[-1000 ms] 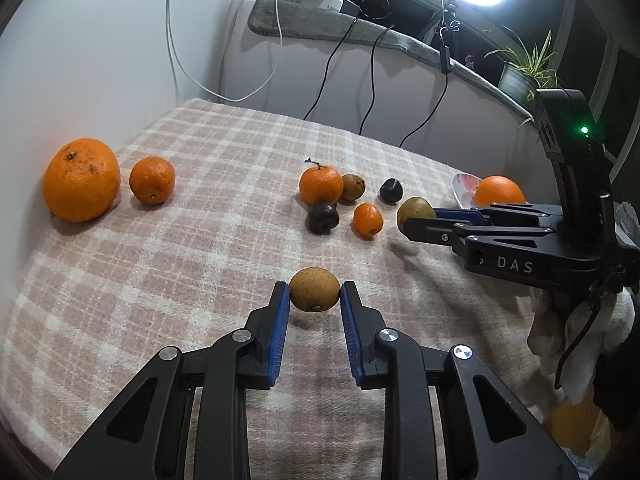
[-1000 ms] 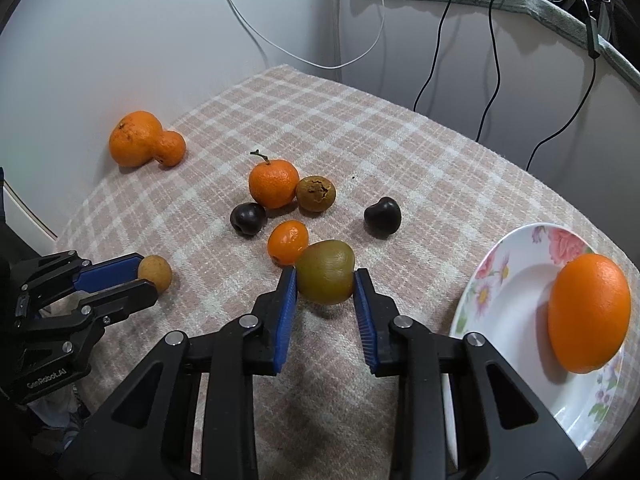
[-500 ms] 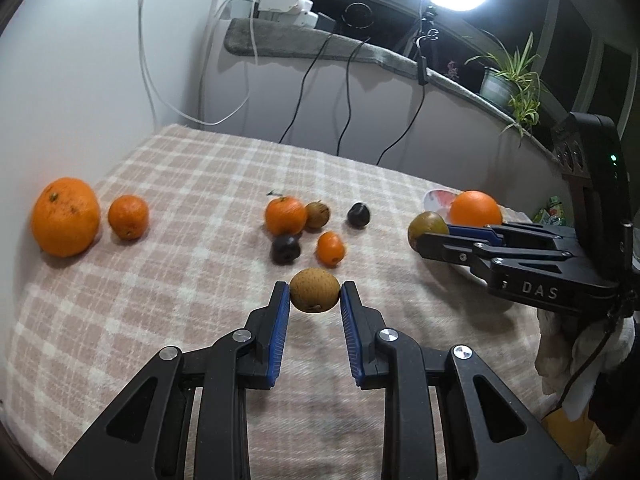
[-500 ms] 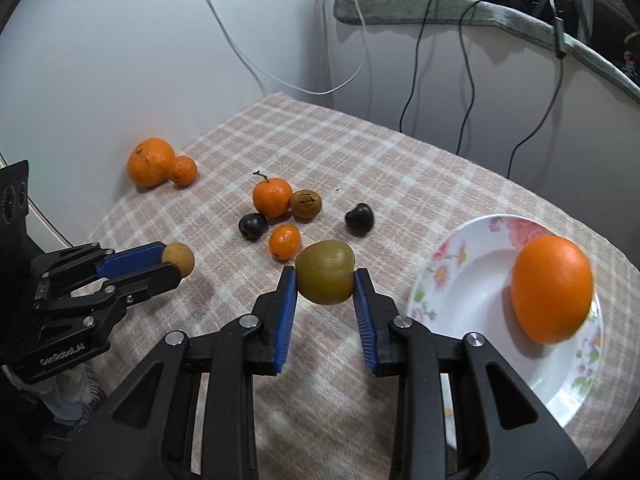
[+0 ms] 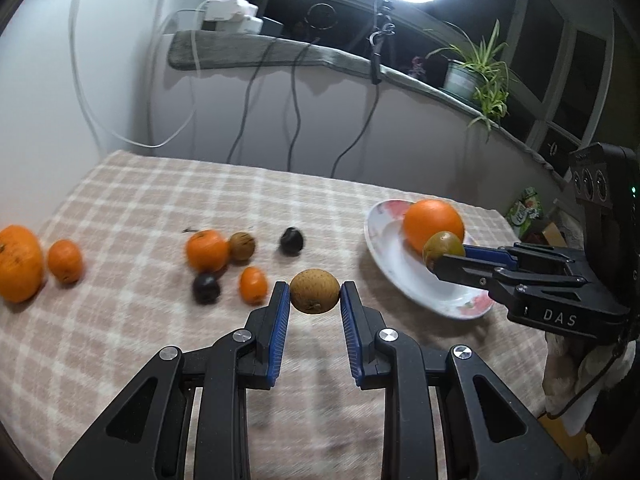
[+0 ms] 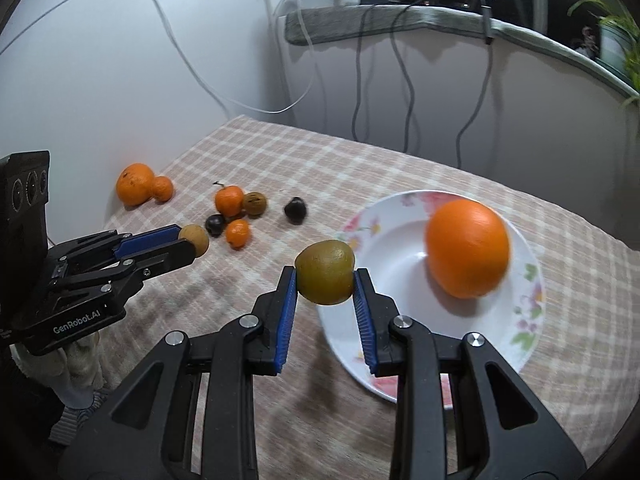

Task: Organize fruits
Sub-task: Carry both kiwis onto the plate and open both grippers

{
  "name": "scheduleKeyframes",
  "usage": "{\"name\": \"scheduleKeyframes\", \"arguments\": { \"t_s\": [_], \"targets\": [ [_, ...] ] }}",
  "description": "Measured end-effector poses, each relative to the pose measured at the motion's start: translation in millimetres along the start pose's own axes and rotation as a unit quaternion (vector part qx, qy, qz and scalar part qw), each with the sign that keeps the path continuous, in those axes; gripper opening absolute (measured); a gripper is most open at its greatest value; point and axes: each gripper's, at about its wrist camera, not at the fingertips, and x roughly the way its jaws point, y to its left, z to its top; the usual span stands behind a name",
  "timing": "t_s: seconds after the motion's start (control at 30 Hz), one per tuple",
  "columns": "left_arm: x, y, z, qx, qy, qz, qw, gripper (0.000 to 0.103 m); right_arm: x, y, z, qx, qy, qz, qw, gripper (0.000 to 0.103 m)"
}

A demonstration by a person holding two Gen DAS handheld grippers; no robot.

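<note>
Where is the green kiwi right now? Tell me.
In the right wrist view, the green kiwi sits clamped in the right claw, at the plate's left rim.

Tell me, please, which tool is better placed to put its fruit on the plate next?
Right. The right tool holds the green-brown fruit at the plate rim; the left tool, with its brown fruit, is farther away.

"DAS" marks the right hand-held gripper (image 5: 434, 258); "GenRobot.AI" the left hand-held gripper (image 6: 188, 236).
</note>
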Motion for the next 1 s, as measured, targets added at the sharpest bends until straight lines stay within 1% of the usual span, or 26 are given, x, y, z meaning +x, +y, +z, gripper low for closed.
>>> {"name": "scheduleKeyframes", "arguments": {
  "t_s": [0.37,0.7,1.0],
  "targets": [
    [31.3,-29.5,18.9,0.018,0.010,-0.034,0.9992,0.024,-5.2,-30.5,-11.6,0.032,0.000,-0.018,0.999,0.030],
    [63.9,-55.5,30.4,0.048,0.027,-0.046,0.9974,0.024,4.2,-41.6,-16.5,0.040,0.008,-0.025,0.999,0.030],
    [74.9,-67.1,28.7,0.061,0.041,-0.054,0.9959,0.024,9.7,-49.5,-18.5,0.049,0.016,-0.027,0.998,0.030]
  ]
}}
